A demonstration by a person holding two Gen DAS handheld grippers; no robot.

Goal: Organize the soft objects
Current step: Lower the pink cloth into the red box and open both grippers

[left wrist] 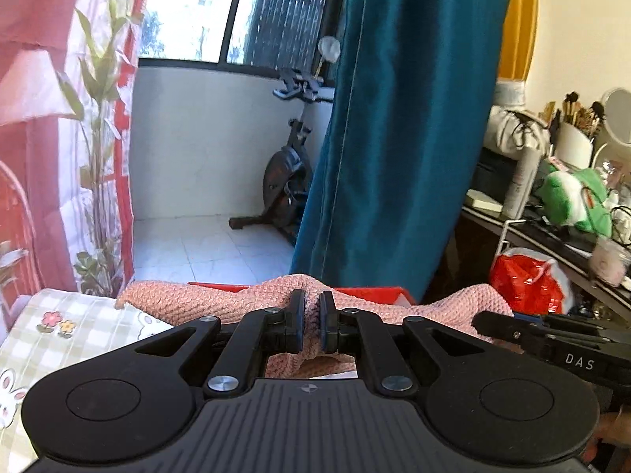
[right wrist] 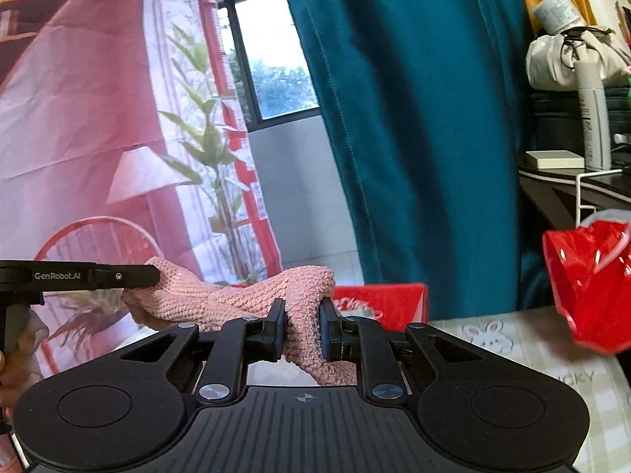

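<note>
A red box [left wrist: 378, 293] is seen behind the pink knit [left wrist: 252, 295]; its contents are hidden. A red bag [right wrist: 591, 280] is hung from a white wire hook at the right, its contents unseen. The left tool [left wrist: 311, 323] is clamped on one fold of the knit, and the right tool [right wrist: 301, 325] is clamped on another, so the knit is held stretched between them above a checked bed sheet [left wrist: 59, 327]. A teal curtain [left wrist: 398, 118], an exercise bike [left wrist: 288, 173] and a cluttered surface [left wrist: 552, 232] are shown beyond
</note>
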